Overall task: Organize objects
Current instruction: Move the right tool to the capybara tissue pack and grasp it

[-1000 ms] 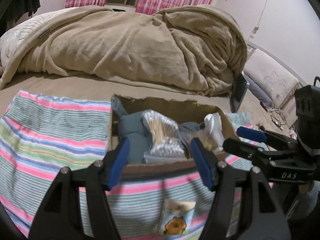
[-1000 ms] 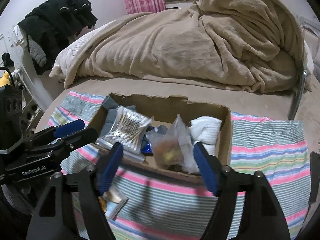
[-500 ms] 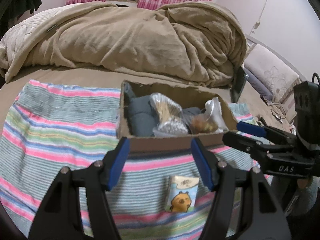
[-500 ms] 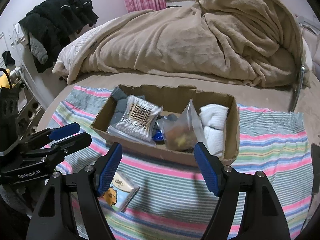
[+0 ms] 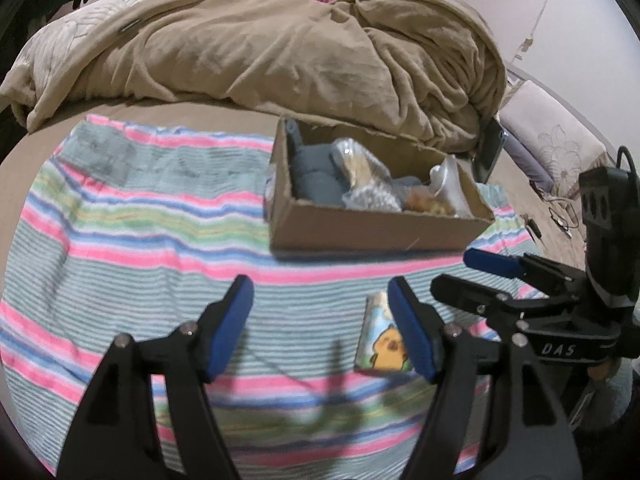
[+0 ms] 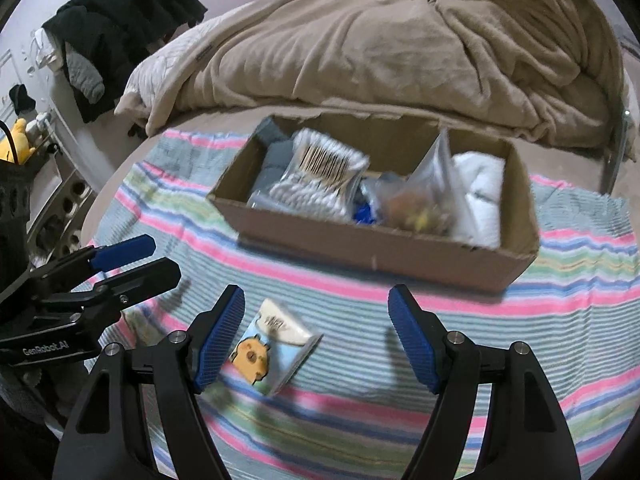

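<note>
Far ahead of both grippers a large beige plush blanket (image 5: 288, 52) lies heaped on the bed. Under the grippers and ahead of them spreads a striped cloth in pink, green, blue and grey bands (image 5: 132, 216).

On this cloth, ahead of the right gripper (image 6: 316, 320) and ahead and to the right of the left gripper (image 5: 320, 312), stands a shallow open brown cardboard box (image 6: 372, 248). It holds a folded grey cloth (image 6: 276, 156) at the left end, a clear plastic bag of cotton swabs (image 6: 320, 176), a clear bag with brownish and yellow pieces (image 6: 420, 204), and a folded white cloth (image 6: 480, 196) at the right end. A small blue thing shows between the two bags; what it is I cannot tell.

Close in front of the grippers a small flat tissue pack with a yellow cartoon animal on light blue (image 6: 272, 344) lies flat on the striped cloth, outside the box. It sits just beside the left finger of the right gripper, and partly behind the right finger of the left gripper. Its white top part bears dark writing, too blurred to read.

The left gripper body reads "GenRobot.AI" in the right wrist view; the right gripper body reads "DAS" in the left wrist view.

The left gripper's jaws have just been opening and stand apart with nothing between them. The right gripper's jaws also stand apart, empty.
</note>
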A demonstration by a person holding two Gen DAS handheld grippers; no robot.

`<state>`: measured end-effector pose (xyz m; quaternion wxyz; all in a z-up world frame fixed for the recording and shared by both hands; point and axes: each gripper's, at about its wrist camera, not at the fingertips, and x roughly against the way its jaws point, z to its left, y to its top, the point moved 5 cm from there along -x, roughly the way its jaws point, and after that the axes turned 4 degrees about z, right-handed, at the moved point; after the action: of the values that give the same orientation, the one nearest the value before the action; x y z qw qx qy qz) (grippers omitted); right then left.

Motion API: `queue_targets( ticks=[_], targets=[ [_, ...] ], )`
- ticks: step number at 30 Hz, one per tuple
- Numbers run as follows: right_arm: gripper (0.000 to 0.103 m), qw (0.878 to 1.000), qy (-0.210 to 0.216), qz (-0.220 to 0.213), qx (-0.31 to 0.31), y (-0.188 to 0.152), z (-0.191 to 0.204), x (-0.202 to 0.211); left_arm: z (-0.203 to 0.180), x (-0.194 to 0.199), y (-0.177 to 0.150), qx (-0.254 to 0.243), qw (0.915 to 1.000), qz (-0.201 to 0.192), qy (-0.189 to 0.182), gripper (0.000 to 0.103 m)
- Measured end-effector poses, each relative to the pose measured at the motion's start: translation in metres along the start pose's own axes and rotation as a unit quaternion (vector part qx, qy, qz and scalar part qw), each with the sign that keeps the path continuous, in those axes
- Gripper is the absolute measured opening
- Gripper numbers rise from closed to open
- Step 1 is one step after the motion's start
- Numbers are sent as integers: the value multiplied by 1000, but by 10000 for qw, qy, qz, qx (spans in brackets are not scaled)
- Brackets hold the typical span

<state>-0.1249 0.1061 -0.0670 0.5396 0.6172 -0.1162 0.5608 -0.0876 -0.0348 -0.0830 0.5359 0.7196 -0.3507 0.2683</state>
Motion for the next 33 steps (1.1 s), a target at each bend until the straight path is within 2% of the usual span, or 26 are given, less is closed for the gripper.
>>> queue_targets(
  ticks=[12, 28, 30, 32, 33],
  targets=[
    [77, 9991, 89, 409, 74, -21, 20, -26, 23, -1, -28, 224, 9996, 172, 72, 73],
    [77, 9975, 57, 699, 104, -35, 34, -45, 42, -4, -46, 366, 9988, 283, 141, 73],
    [75, 9974, 25, 707, 102, -36, 35, -48, 44, -5, -48, 391, 9987, 300, 159, 73],
    [58, 9976, -22, 683, 85, -36, 34, -49, 46, -6, -50, 417, 9984, 324, 188, 73],
    [58, 9976, -11, 682, 79, -36, 33, -49, 48, -6, -51, 428, 9983, 342, 204, 73]
  ],
)
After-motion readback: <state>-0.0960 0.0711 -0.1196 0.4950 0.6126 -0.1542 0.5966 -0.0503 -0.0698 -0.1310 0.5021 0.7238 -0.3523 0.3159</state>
